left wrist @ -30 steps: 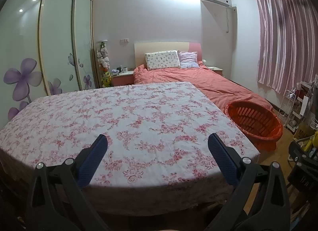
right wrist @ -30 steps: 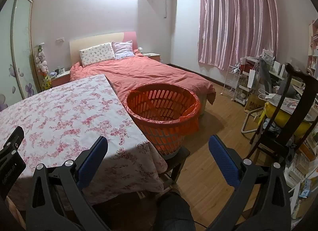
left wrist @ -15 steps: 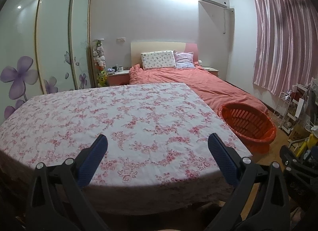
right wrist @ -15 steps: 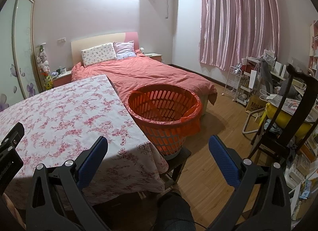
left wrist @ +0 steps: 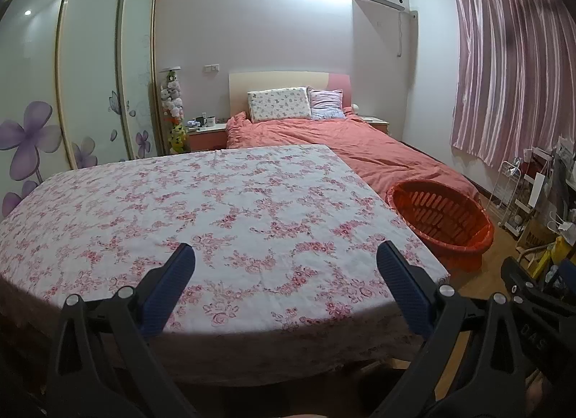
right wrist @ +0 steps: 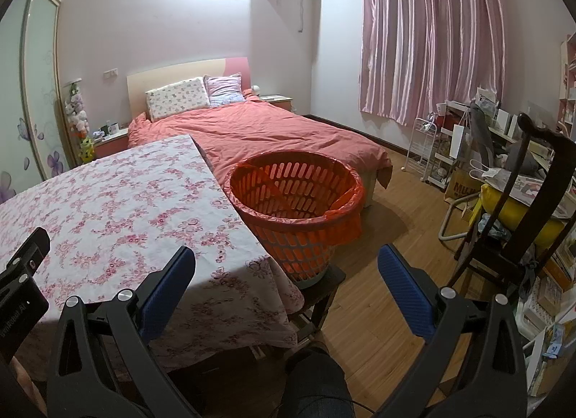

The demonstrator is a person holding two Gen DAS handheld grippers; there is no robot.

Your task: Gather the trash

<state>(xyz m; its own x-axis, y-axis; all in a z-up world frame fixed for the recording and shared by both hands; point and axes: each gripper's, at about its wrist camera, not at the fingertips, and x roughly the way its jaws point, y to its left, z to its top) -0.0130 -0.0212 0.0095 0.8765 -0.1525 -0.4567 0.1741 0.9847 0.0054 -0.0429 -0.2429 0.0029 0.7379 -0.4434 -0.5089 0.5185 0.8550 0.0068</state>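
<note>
Both tools are spread wide w/ nothing between the blue pads: left tool [left wrist: 284, 274] hangs over the near edge of the desk [left wrist: 223, 209], right tool [right wrist: 286, 274] is off the desk's right corner, aimed at the orange laundry-style basket [right wrist: 298, 209] at about 12 o'clock from it. The basket has a thin orange liner bag [right wrist: 343, 214] folded over its rim and sits on a small dark stool [right wrist: 324, 283], just beside the desk at its 3 o'clock.

Trash itself: none I can spot. The floral tablecloth [left wrist: 252, 180] looks bare in both views, and the basket interior looks empty as far as the slots show.

Risks, as I judge them:
- Busy pink print could hide small scraps or wrappers, esp. toward the far edge at 11–12 o'clock; easy to miss one.
- A pinch low on the cloth could catch fabric along w/ the scrap and drag the tablecloth.
- Basket is perched on that little stool; a bump from the right tool or a knee [right wrist: 316, 385] could tip it onto the wood floor.
- Loose liner could snag on a pad during a drop.
</note>
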